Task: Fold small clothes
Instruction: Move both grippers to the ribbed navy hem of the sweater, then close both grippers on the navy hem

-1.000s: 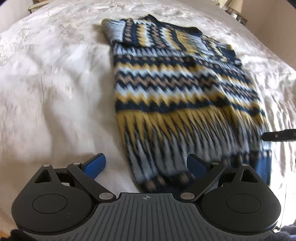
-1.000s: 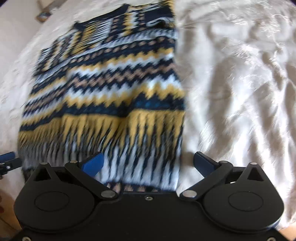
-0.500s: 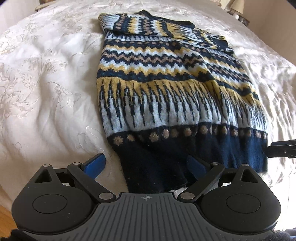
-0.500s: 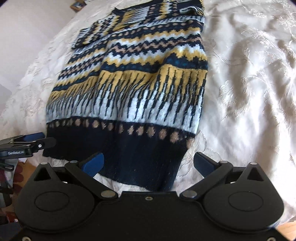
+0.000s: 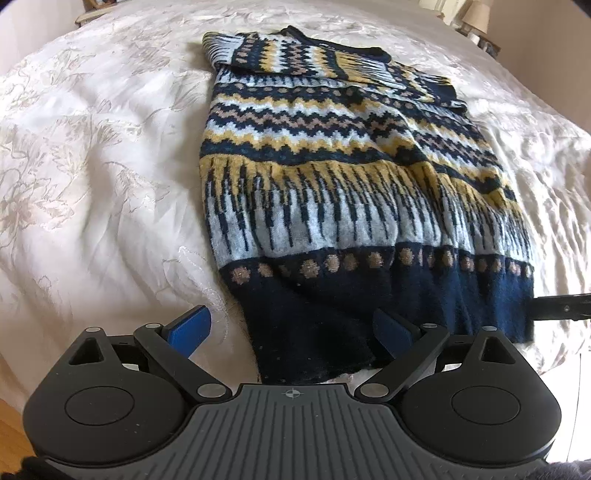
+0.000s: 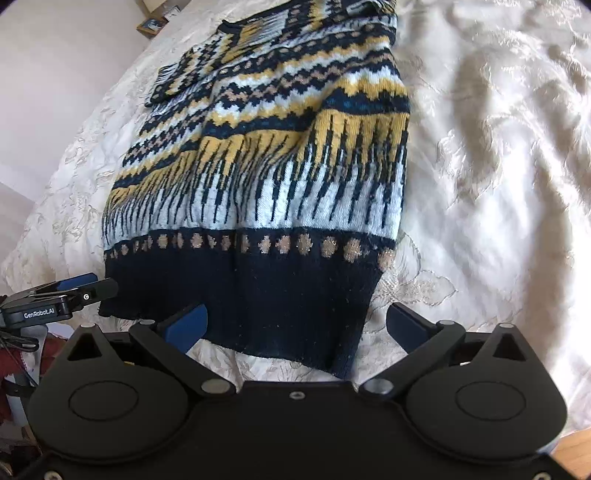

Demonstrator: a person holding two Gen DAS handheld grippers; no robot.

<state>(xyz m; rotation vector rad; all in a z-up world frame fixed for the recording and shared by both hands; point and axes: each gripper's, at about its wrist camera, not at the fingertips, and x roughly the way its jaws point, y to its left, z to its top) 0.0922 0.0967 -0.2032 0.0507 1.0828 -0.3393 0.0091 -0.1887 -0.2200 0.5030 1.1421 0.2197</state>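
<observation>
A knitted sweater (image 5: 343,192) with navy, yellow, pale blue and tan zigzag bands lies flat on the white bedspread (image 5: 92,184), sleeves folded in, its navy hem toward me. It also shows in the right wrist view (image 6: 280,177). My left gripper (image 5: 291,330) is open and empty, just above the hem's left corner. My right gripper (image 6: 295,323) is open and empty, over the hem's right corner. The left gripper also shows at the left edge of the right wrist view (image 6: 70,291); the right gripper's finger shows at the right edge of the left wrist view (image 5: 561,306).
The white embroidered bedspread (image 6: 498,166) spreads wide on both sides of the sweater, creased on the right. A lamp (image 5: 476,14) stands far back right. Wooden floor (image 5: 11,424) shows below the bed's near edge. A framed picture (image 6: 151,26) sits beyond the bed.
Both grippers have drawn back toward the bed's near edge. The sweater's navy hem, hidden under them a second ago, now lies in full view in front of the open fingers.
</observation>
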